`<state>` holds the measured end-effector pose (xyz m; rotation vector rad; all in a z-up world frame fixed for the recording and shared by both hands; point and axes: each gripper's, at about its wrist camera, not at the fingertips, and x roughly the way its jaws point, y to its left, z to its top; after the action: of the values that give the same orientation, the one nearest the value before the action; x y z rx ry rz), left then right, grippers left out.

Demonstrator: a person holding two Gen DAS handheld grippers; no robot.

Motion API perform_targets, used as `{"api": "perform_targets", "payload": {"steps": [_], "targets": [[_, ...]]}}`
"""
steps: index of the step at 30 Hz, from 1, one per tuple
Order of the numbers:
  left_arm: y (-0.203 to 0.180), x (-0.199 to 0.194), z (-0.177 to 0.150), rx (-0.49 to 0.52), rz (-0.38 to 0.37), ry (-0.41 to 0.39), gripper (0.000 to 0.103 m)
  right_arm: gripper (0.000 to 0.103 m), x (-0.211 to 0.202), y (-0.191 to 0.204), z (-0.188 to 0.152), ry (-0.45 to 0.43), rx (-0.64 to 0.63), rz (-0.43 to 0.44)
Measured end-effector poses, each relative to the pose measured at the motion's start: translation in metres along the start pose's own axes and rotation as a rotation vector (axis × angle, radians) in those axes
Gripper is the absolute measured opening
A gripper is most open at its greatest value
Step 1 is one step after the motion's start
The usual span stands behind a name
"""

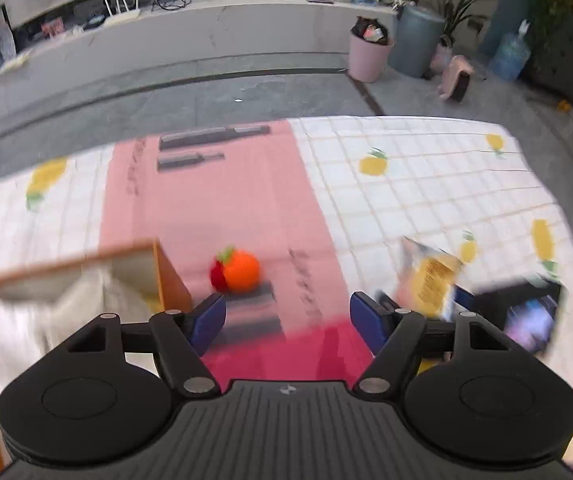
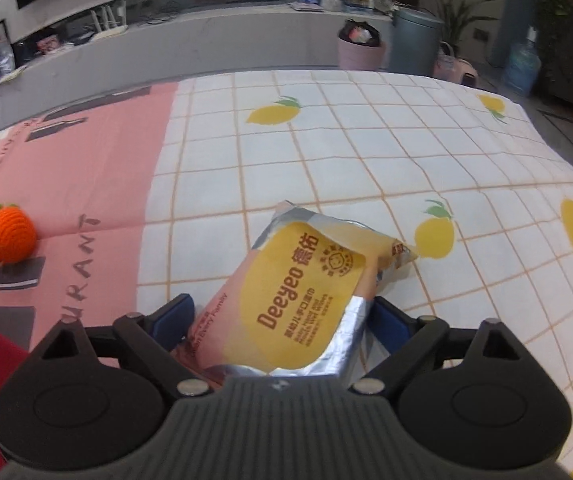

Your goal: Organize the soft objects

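Right wrist view shows the wet wipes pack (image 2: 302, 292) lying between the two blue pads of the right gripper (image 2: 282, 320). Its long axis runs from the gripper body up and to the right, and the crimped far end points to a printed lemon on the tablecloth (image 2: 366, 152). The near end is tucked deep between the fingers. The jaws stand wide and the pads are at the sides of the pack; if they really press on it I cannot tell.

Beyond the pack, the checked cloth is free up to the far edge of the table and to the right edge, so there is much open room on that side. At the left, on the pink strip of the cloth, sits the knitted orange toy (image 2: 10, 236), well apart from the pack.

Left wrist view is blurred. The left gripper (image 1: 286, 320) is open with nothing between its pads. The same toy (image 1: 238, 272) lies just ahead of it on the pink strip. Only this view shows the wooden box (image 1: 166, 276) at the left, with pale soft cloth inside, and the right gripper with the pack (image 1: 426, 276) at the right.
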<state>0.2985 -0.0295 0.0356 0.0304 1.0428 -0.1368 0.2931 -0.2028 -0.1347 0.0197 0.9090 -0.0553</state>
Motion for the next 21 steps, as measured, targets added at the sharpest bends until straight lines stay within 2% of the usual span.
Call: {"api": "perform_targets", "payload": {"steps": [2,6,10,15,19,21], "targets": [[-0.002,0.013,0.016,-0.001,0.041,0.002,0.084,0.089,0.0,-0.002,0.001,0.001,-0.006,0.008],[-0.005,0.047,0.035,-0.035,0.063,0.075,0.084,0.086,-0.001,-0.003,0.001,-0.005,-0.01,0.009],[-0.005,0.075,0.041,-0.076,0.082,0.127,0.084,0.086,-0.001,-0.003,0.0,-0.014,-0.016,0.013],[0.005,0.107,0.045,-0.193,0.07,0.202,0.084,0.086,-0.002,-0.003,-0.002,-0.018,-0.018,0.014],[0.013,0.128,0.045,-0.235,0.115,0.265,0.084,0.086,-0.002,-0.003,-0.003,-0.023,-0.022,0.016],[0.018,0.135,0.044,-0.261,0.142,0.26,0.084,0.086,-0.002,-0.003,-0.003,-0.025,-0.024,0.018]]}}
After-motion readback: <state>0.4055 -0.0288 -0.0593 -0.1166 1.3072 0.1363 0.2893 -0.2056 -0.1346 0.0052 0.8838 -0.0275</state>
